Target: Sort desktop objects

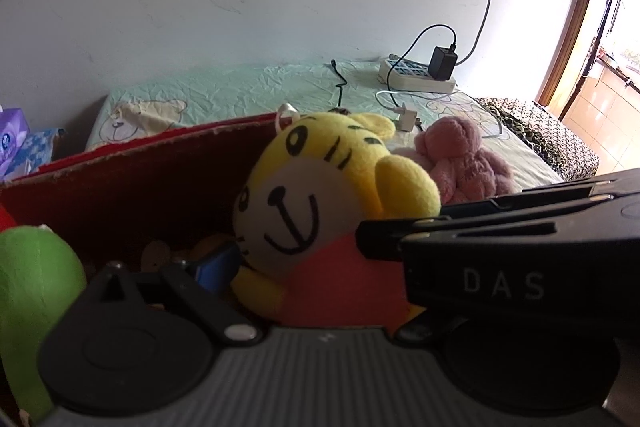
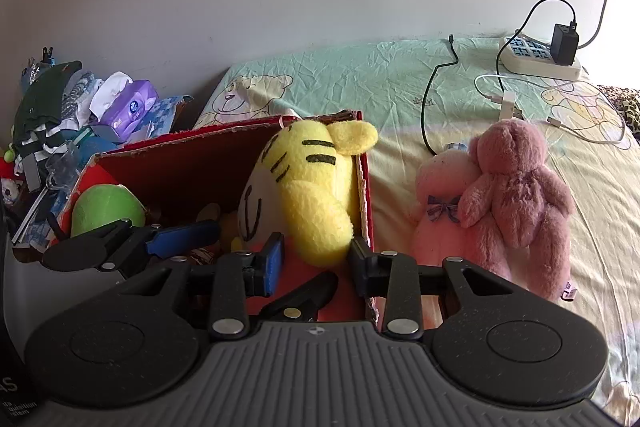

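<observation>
Crumpled pale-green sheet w/ cartoon bears covers the bed; white power strip w/ a black charger sits at its far right, and black and white cables trail across the sheet toward the toys. Pink plush lies on the sheet just right of the red box, w/ a mauve teddy leaning against it, touching. Left of the box, off the bed: a heap of clothes and a purple tissue pack.

Red cardboard box is open-topped w/ a frayed rim. Inside: yellow tiger plush in a red top, propped against the right wall, head above the rim; green plush at the left end; some small items at the bottom, too dim to ID.

Right gripper straddles the tiger's yellow arm, blue pad on one side, black finger on the other; jaws partly apart, can't tell if they press on it. Left gripper reaches into the box from the left, jaws spread wide, clamped on nothing, its far finger just left of the tiger.
</observation>
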Demonstrator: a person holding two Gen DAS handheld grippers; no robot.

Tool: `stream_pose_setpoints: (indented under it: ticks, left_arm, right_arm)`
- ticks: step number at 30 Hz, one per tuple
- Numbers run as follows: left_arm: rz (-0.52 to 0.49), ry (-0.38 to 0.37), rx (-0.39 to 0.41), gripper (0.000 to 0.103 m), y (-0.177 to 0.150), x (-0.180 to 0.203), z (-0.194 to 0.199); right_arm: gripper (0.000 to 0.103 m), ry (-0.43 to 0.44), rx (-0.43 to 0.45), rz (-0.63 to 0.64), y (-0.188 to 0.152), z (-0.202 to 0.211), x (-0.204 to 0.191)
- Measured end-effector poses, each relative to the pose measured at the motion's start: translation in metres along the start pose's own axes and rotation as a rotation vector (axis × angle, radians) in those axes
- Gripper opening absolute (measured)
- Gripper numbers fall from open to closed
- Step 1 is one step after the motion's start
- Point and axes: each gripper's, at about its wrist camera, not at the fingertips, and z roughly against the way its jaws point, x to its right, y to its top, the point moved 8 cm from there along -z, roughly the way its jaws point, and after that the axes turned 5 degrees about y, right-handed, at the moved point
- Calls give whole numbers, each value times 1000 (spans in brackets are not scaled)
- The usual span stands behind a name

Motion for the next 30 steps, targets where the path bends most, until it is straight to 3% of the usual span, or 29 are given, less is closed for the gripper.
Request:
stream_pose_setpoints:
  ticks: [15,30]
  left_arm:
    - [-40,20,9,100,0,2,0]
    - [-96,44,22,102,0,4,1]
  right_arm:
    - [37,39,-4,-28,-2,5,3]
    - [34,86,47,-107,-11,13,9]
